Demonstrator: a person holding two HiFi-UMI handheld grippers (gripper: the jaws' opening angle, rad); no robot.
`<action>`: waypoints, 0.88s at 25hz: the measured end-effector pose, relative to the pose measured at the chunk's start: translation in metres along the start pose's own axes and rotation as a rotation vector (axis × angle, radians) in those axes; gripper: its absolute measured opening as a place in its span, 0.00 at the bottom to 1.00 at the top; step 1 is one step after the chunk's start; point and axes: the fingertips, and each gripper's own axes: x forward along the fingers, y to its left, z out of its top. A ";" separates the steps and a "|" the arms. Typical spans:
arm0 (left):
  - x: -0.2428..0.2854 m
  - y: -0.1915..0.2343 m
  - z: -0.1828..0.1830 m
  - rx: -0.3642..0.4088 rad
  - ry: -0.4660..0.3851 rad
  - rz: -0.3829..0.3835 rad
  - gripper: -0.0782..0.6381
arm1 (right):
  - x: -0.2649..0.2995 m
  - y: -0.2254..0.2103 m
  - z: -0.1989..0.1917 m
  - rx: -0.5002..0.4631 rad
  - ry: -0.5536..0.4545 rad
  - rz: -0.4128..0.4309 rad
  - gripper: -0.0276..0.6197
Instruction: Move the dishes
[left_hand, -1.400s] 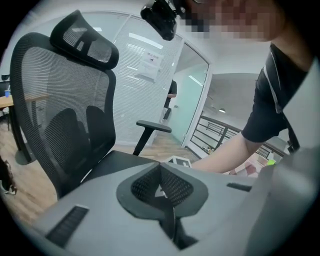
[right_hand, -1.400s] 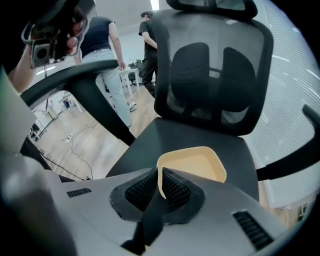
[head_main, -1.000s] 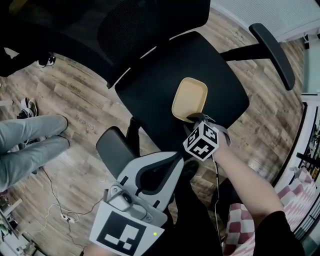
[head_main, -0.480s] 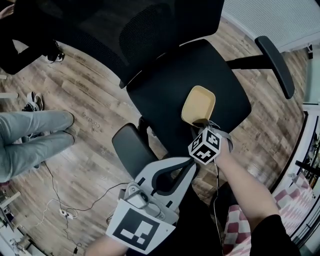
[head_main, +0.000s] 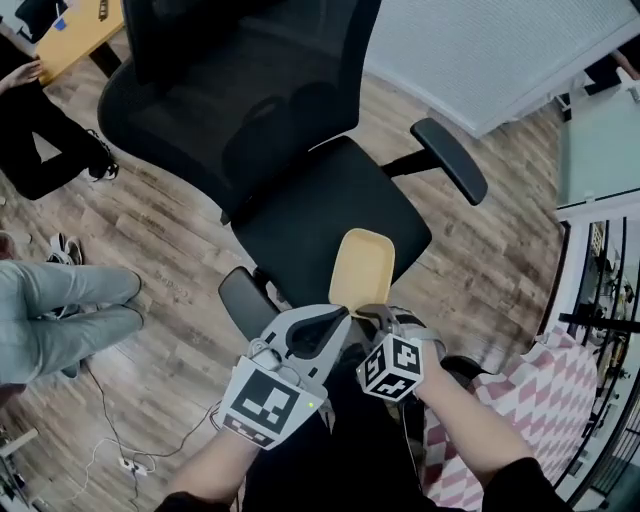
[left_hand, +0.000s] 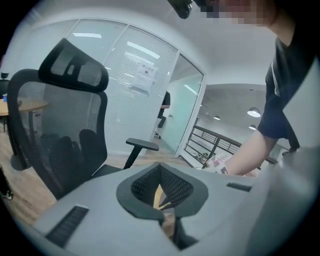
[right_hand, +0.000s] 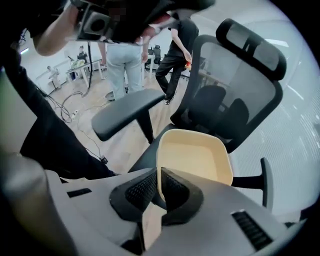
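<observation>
Since a second ago the left gripper (head_main: 335, 318) has come up from low at the person's side to sit just beside the right gripper (head_main: 373, 310), and the yellow dish (head_main: 362, 270) has shifted toward the front edge of the office chair's seat (head_main: 310, 215). The right gripper's jaws are clamped on the dish's near rim. The left gripper's jaws are pressed together at their tips just beside that rim, a yellow sliver showing behind them.

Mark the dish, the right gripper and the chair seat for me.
dish (head_main: 362, 268): head view, its inside floor
right gripper (right_hand: 159, 182): right gripper view, between the jaws on the rim
chair seat (head_main: 318, 215): head view, middle of cushion
</observation>
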 end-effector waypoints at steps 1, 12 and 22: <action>0.000 -0.011 0.007 0.012 0.006 -0.025 0.12 | -0.018 0.009 0.000 0.018 -0.007 -0.007 0.09; 0.009 -0.106 0.062 0.193 0.051 -0.200 0.12 | -0.160 0.043 -0.031 0.233 -0.026 -0.168 0.09; 0.006 -0.150 0.072 0.283 0.078 -0.325 0.12 | -0.213 0.043 -0.027 0.332 -0.033 -0.286 0.09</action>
